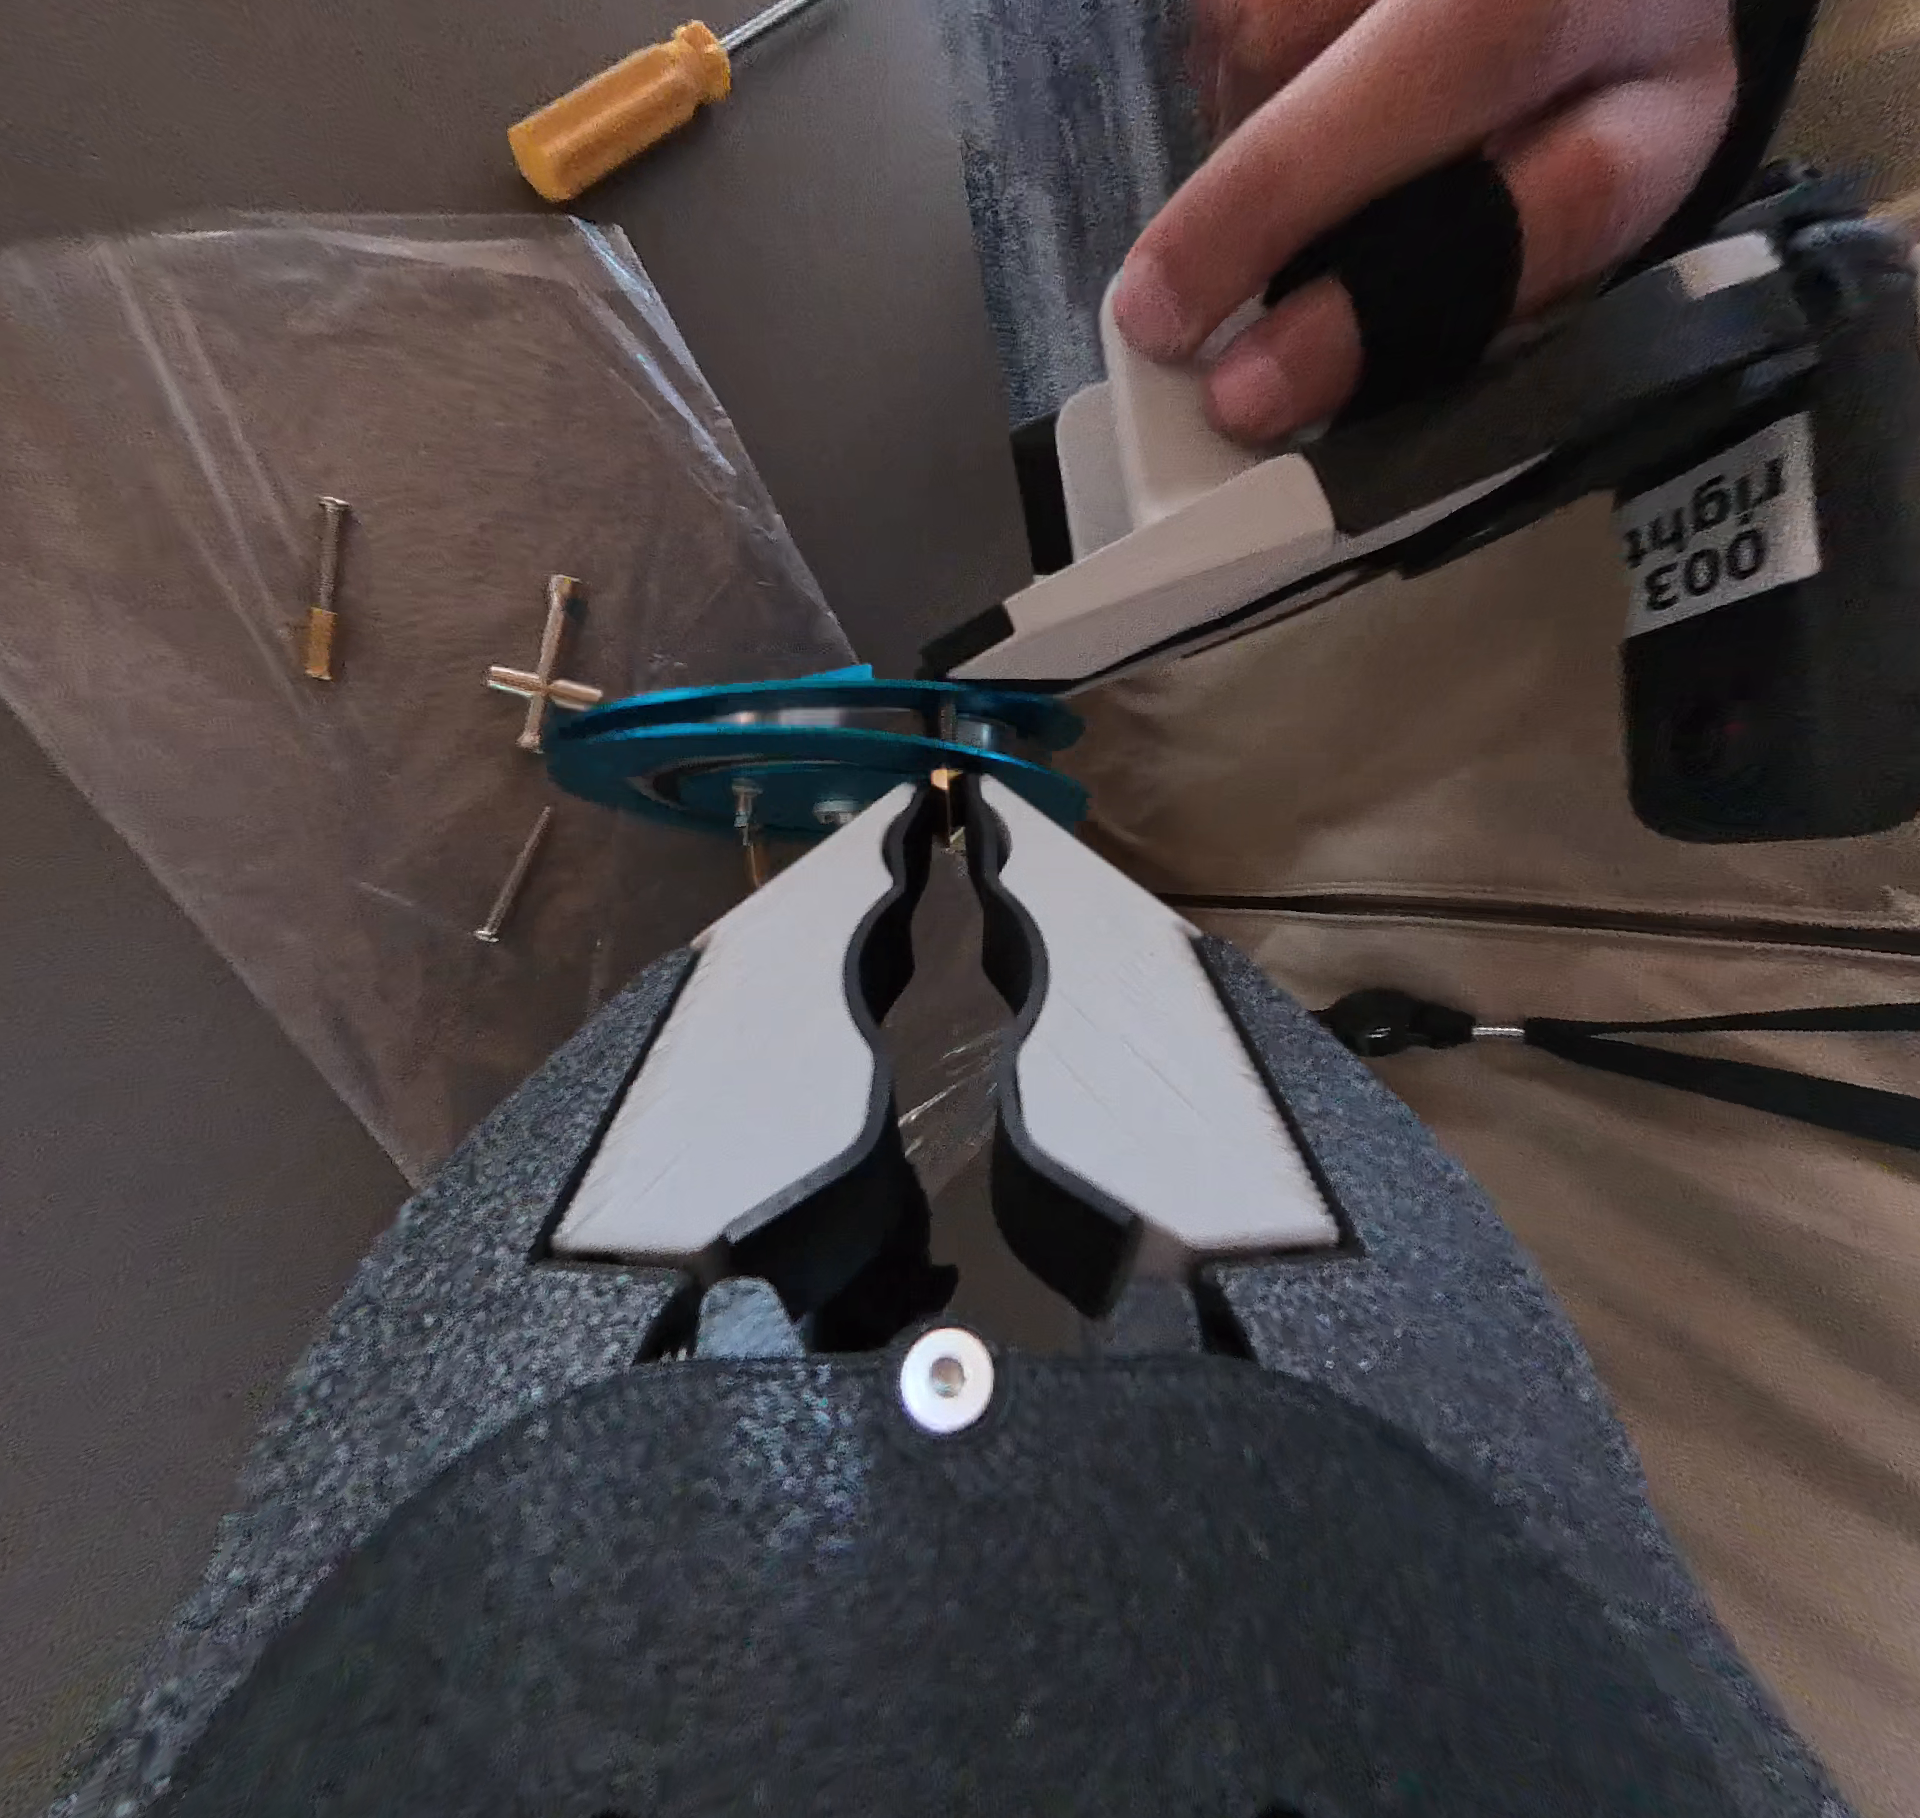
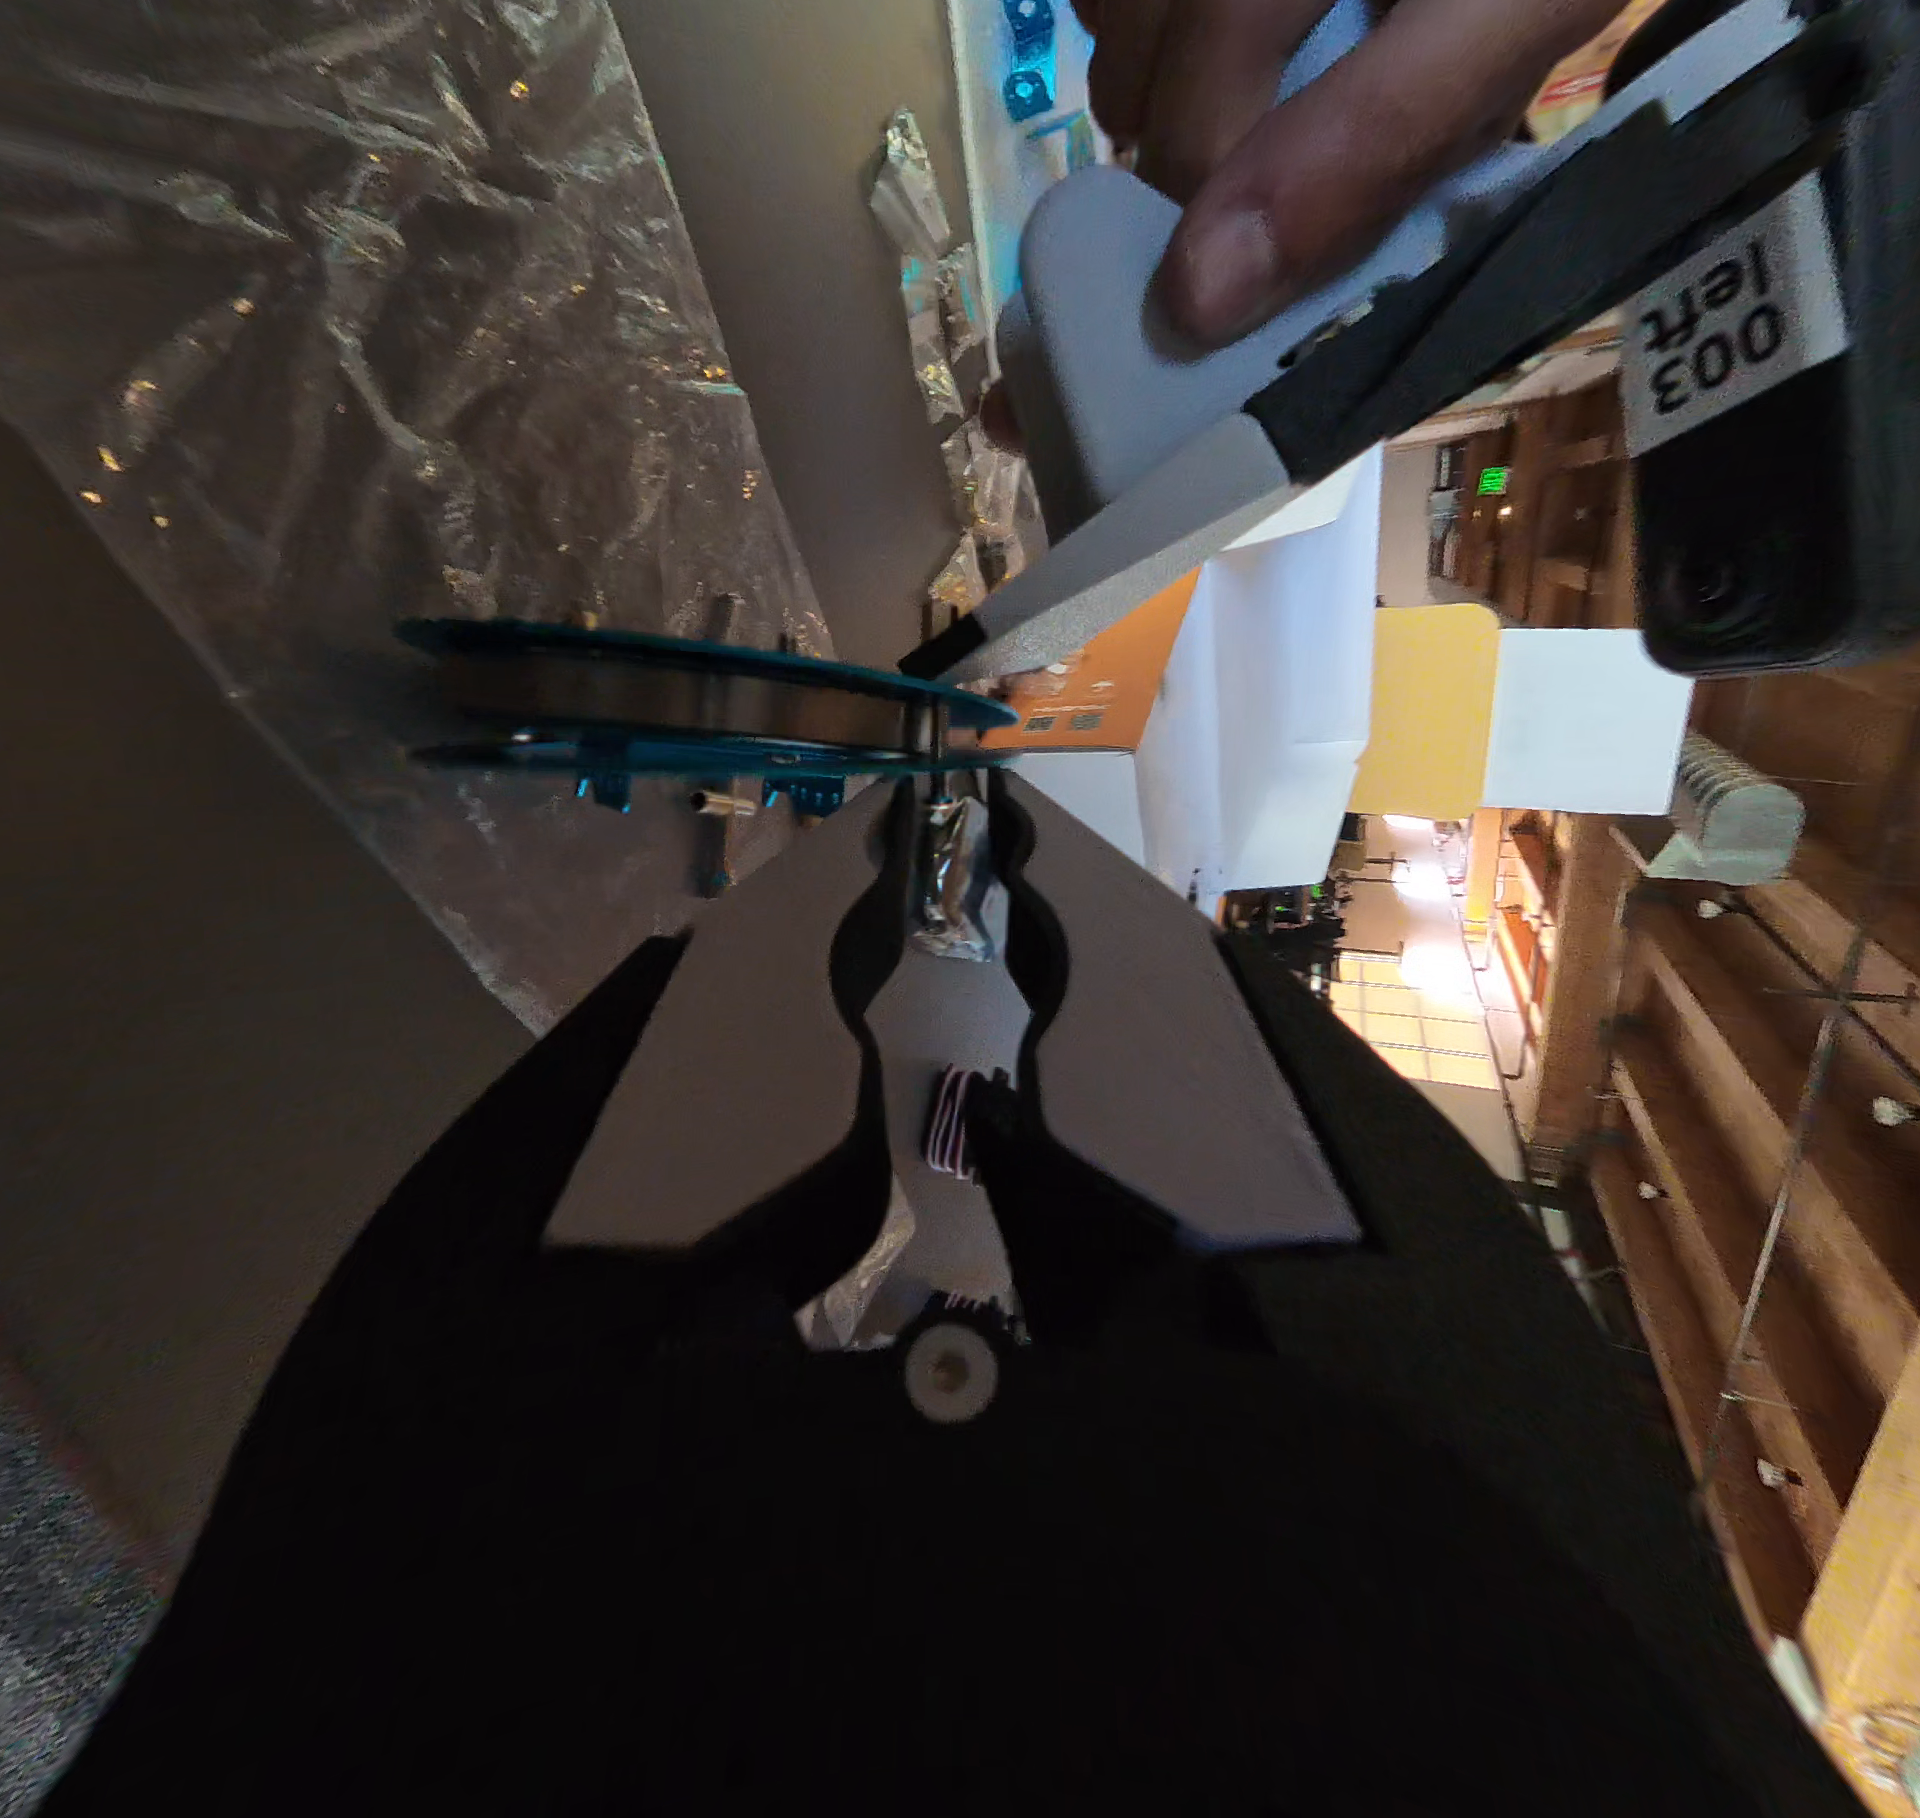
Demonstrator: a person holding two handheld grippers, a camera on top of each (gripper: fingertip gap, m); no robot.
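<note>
Blue disc assembly point(image 1: 821, 750) pinched by both grippers, left gripper point(image 1: 948, 812) and right gripper point(image 2: 948, 797) (screws point(image 1: 540, 662) loose on plastic sheet point(image 1: 364, 542)).

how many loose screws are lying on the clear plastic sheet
4 in the left wrist view: one with a yellow sleeve at the sheet's left, two crossed beside the blue disc assembly, one below them. More may be hidden behind the disc.

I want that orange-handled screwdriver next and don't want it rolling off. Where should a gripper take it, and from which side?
Probably take the screwdriver by its thick orange handle, coming from above with the fingers across it. It lies flat on the brown table, clear of the plastic sheet; the handle is the widest part, while the thin metal shaft offers little to pinch.
</note>
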